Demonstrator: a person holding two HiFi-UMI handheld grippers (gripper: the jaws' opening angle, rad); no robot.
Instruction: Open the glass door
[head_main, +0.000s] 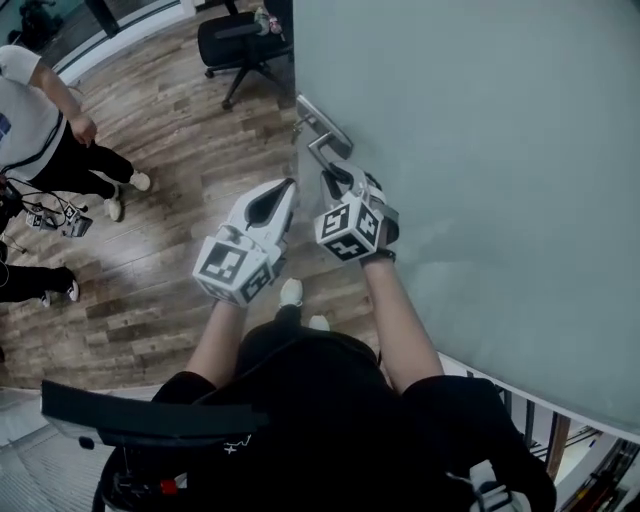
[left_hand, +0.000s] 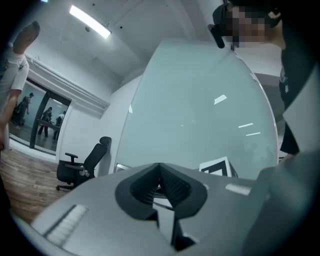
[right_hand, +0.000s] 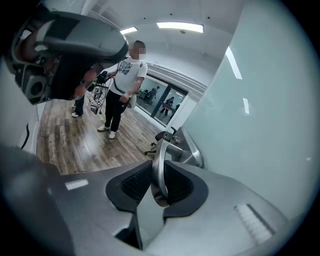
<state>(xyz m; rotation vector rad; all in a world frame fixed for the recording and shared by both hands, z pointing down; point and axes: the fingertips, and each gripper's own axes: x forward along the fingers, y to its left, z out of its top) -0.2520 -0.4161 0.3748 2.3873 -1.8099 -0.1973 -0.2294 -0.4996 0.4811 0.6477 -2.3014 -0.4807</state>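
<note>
Left gripper (head_main: 287, 190): jaws pressed together, nothing between them, just left of the door handle (head_main: 322, 150). Right gripper (head_main: 337, 182): jaws clamped on that metal lever. Frosted glass door (head_main: 480, 150) fills the right side.

I can read no text, brand, number or sign anywhere. The only printed marks are black-and-white square patterns on the white marker cube (head_main: 235, 265) of the left gripper (head_main: 284, 194) and the one (head_main: 350, 232) on the right gripper (head_main: 335, 180); they carry no letters or digits. The dark print on a bystander's white T-shirt (right_hand: 129, 70) is too small to read.
</note>
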